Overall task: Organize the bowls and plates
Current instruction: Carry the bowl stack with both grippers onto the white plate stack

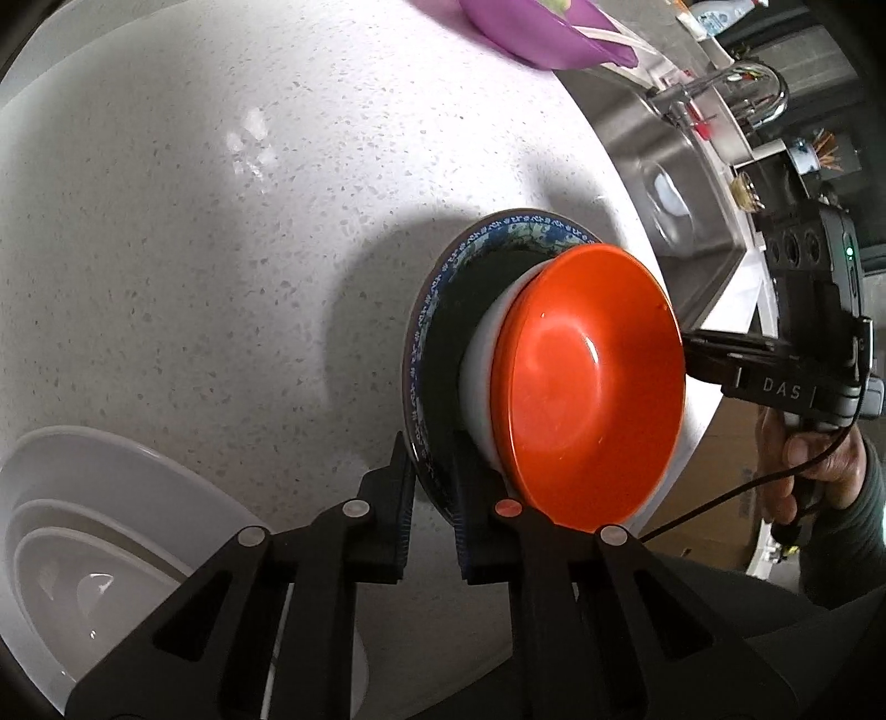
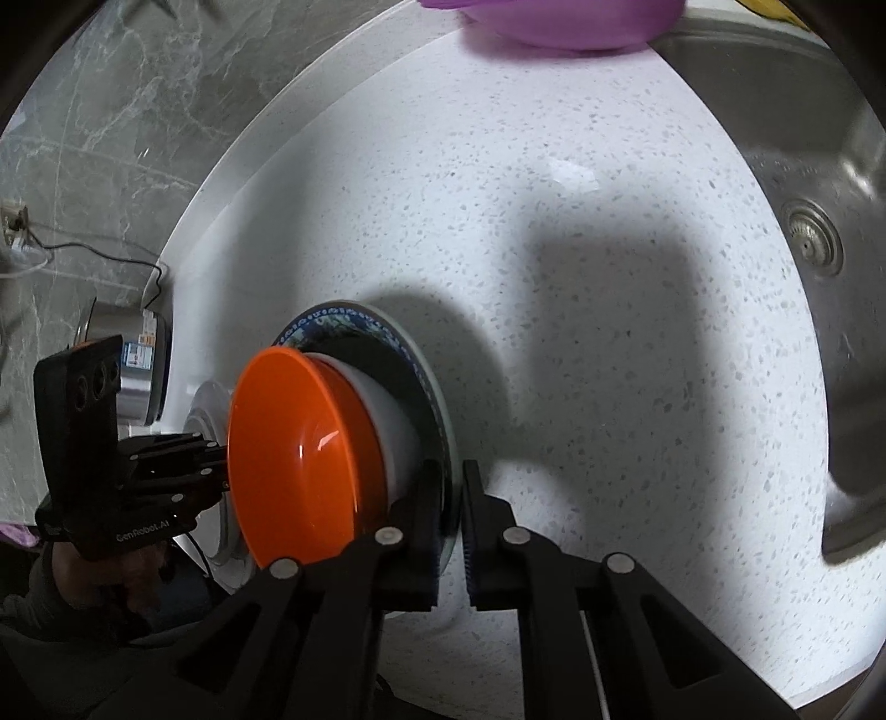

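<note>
The left gripper (image 1: 432, 498) is closed on the near rim of a blue patterned plate (image 1: 437, 288), with one finger on each face of the rim. The right gripper (image 2: 451, 520) clamps the same blue patterned plate (image 2: 332, 321) at the opposite side of its rim, likewise with a finger on each face. The plate carries a white bowl (image 1: 482, 376), and an orange bowl (image 1: 592, 387) is nested inside the white bowl; in the right wrist view the orange bowl (image 2: 293, 443) faces the left gripper (image 2: 216, 459), and the white bowl (image 2: 393, 421) sits between it and the plate. The stack is positioned over the white speckled tabletop (image 1: 221, 249), on which it casts a shadow; whether the plate touches the surface cannot be determined. A stack of white dishes (image 1: 83, 554) lies at the lower left of the left wrist view. A purple bowl (image 1: 531, 33) is located at the far edge of the tabletop, beside a stainless steel sink (image 1: 664, 177) fitted with a chrome faucet (image 1: 742, 88). The sink drain (image 2: 811, 243) is visible in the right wrist view.
</note>
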`<action>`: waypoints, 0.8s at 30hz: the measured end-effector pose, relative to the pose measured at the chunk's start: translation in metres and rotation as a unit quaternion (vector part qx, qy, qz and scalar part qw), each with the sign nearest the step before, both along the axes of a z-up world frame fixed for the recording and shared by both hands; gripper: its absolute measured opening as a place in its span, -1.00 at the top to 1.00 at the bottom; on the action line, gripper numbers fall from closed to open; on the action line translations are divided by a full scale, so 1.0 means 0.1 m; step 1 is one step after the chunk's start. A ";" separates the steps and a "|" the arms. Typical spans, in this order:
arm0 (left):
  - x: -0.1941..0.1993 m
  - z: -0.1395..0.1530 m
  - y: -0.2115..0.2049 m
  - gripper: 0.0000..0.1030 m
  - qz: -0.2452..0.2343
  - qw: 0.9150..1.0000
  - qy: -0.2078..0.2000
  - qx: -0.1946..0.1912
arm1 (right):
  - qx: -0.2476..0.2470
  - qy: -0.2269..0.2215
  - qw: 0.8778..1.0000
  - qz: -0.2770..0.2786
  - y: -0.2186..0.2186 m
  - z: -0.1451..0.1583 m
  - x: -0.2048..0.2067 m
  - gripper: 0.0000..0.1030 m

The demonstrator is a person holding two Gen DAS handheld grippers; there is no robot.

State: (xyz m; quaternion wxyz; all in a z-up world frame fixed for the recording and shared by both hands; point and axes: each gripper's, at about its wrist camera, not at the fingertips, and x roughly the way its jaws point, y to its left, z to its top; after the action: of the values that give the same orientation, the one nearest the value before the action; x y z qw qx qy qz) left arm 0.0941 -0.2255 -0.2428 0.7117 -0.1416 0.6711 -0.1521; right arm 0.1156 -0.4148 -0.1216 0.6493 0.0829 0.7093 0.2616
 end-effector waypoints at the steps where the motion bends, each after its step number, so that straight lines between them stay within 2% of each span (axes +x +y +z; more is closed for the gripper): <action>1: 0.00 0.00 0.00 0.82 0.002 1.000 0.000 0.000 | -0.001 0.004 1.000 -0.007 -0.01 -0.01 0.00 0.80; 13: 0.04 0.10 0.01 0.84 0.013 1.000 0.005 -0.014 | -0.004 0.008 1.000 -0.014 -0.04 0.10 0.07 0.80; 24: -0.11 0.47 0.25 0.85 0.046 0.999 -0.018 -0.013 | 0.009 -0.002 1.000 0.022 0.21 0.42 0.07 0.80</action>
State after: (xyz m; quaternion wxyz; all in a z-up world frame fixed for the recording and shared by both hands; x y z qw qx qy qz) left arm 0.0835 -0.2000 -0.1954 0.7277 -0.1795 0.6491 -0.1303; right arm 0.1230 -0.3935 -0.0801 0.6439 0.0720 0.7075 0.2824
